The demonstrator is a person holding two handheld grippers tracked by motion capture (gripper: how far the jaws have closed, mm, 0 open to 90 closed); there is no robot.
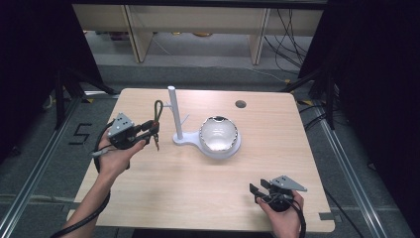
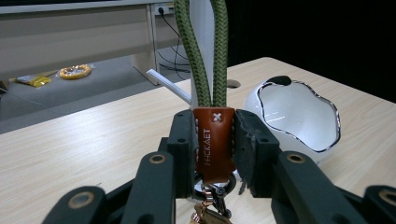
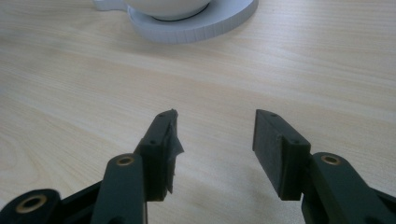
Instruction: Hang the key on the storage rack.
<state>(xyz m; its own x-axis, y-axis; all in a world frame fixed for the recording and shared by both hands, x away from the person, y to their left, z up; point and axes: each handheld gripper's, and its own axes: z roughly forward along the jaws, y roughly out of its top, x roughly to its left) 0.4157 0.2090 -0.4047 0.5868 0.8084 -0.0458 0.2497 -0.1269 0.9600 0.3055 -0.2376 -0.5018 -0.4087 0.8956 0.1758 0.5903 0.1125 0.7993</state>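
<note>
High view: the left gripper (image 1: 148, 130) is up off the table (image 1: 163, 193), just left of the white stand (image 1: 176, 116). Its jaws are squeezed tight on the keychain (image 1: 157, 119), pinching the brown leather tab (image 2: 214, 140). The green loop (image 2: 205, 56) points straight up and the metal bits hang down. The stand's short peg (image 1: 167, 104) sticks out to the left, right beside the loop, so I think the loop has to go a little to the right to slip over it. The right gripper (image 1: 260, 191) rests near the front right edge, jaws wide apart and holding nothing, well away from the stand.
</note>
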